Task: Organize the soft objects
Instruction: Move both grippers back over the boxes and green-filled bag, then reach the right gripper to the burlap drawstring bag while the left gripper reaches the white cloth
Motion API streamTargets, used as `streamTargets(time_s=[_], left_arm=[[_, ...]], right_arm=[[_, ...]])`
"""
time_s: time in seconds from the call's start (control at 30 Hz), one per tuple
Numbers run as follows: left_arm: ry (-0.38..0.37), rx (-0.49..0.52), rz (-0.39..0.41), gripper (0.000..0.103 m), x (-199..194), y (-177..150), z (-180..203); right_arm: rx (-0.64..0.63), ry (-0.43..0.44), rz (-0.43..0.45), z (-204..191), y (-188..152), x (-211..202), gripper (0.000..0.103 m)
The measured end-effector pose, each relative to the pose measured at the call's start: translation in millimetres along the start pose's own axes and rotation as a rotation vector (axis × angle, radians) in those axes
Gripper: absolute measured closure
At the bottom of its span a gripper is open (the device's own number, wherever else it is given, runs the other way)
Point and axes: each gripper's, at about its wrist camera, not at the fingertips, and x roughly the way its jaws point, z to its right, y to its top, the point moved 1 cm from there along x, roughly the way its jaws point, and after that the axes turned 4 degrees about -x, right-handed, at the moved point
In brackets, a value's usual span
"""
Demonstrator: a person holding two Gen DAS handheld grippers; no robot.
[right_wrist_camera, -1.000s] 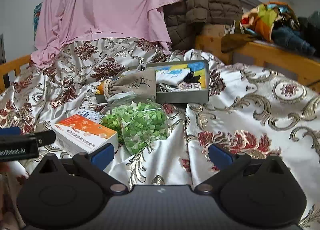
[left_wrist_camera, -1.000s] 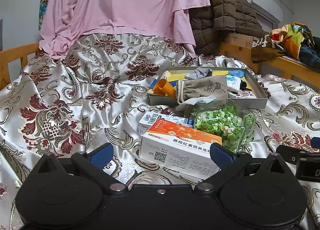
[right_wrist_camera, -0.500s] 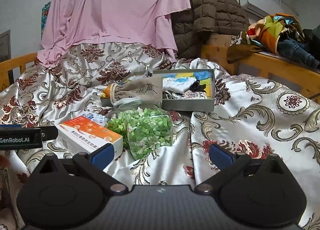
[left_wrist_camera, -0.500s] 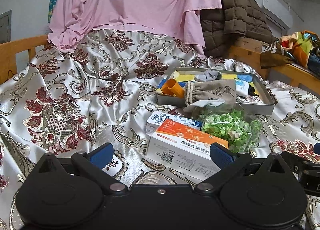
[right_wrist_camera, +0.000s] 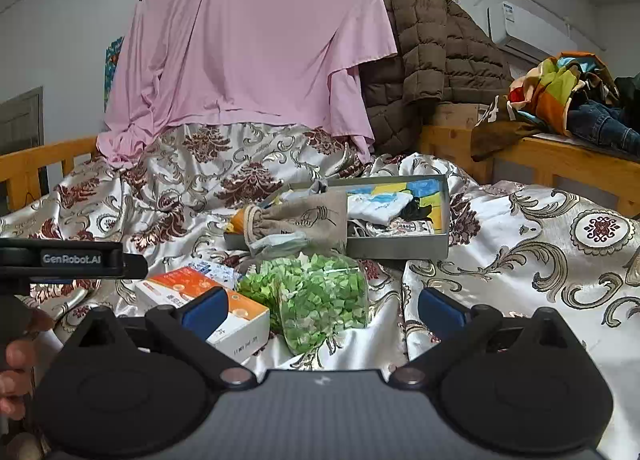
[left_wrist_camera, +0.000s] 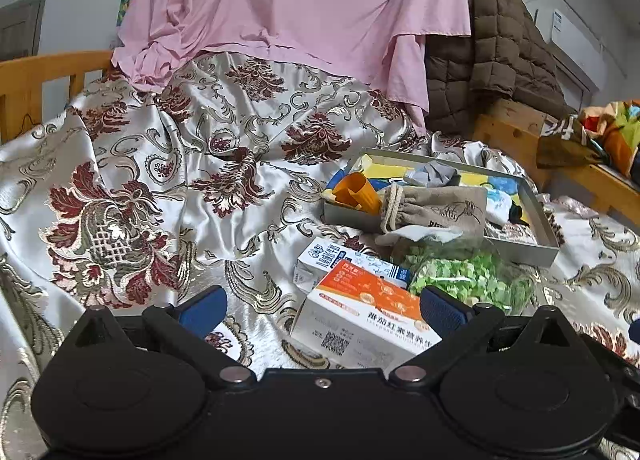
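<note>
Left-wrist and right-wrist views over a bed draped in a brocade cloth point(left_wrist_camera: 192, 188). My left gripper point(left_wrist_camera: 322, 310) is held low and level above the cloth, its blue-padded jaws spread wide and gripping nothing; the orange-and-white box point(left_wrist_camera: 366, 316) lies on the cloth just ahead, between the lines of the two fingers. My right gripper point(right_wrist_camera: 322, 306) is held in the same level, forward-pointing pose beside it, jaws likewise spread and empty. In the right-wrist view the body of the left gripper shows at the left edge, with fingers of my hand point(right_wrist_camera: 16, 356) wrapped around its handle below.

The soft objects lie ahead of both grippers. A clear bag of green pieces point(right_wrist_camera: 320, 296) rests on the cloth just right of the orange-and-white box, directly ahead of the right gripper's gap. Behind it a beige drawstring pouch point(left_wrist_camera: 434, 208) is draped over the near wall of a grey tray point(left_wrist_camera: 520, 250), its roped mouth pointing left. Inside the tray are an orange cup-shaped item point(left_wrist_camera: 356, 190), a grey cloth point(left_wrist_camera: 434, 174) and a white cloth point(right_wrist_camera: 378, 206). A blue-and-white carton point(left_wrist_camera: 340, 260) lies behind the orange-and-white box, touching it.

A pink sheet point(right_wrist_camera: 256, 60) hangs at the far end, with a brown quilted jacket point(right_wrist_camera: 436, 60) to its right.
</note>
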Motion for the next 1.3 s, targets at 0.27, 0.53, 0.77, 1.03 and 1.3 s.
streamTargets(time_s=[0.27,0.53,0.77,1.03,1.3], left_arm=[[-0.017,-0.021,0.015,0.001,11,5,0],[-0.086,-0.047,0.006,0.001,35,18,8],[-0.157,-0.056,-0.024,0.001,70,32,28],[-0.188,-0.055,-0.035,0.001,102,39,46],[-0.173,-0.078,-0.047,0.001,120,42,49]], right_arm=[[0.033,0.056,0.049,4,1,3,0.0],[-0.056,0.07,0.092,3,14,20,0.0],[-0.042,0.068,0.073,18,23,49,0.0],[-0.028,0.051,0.063,43,29,87,0.0],[0.019,0.041,0.037,59,35,123,0.0]])
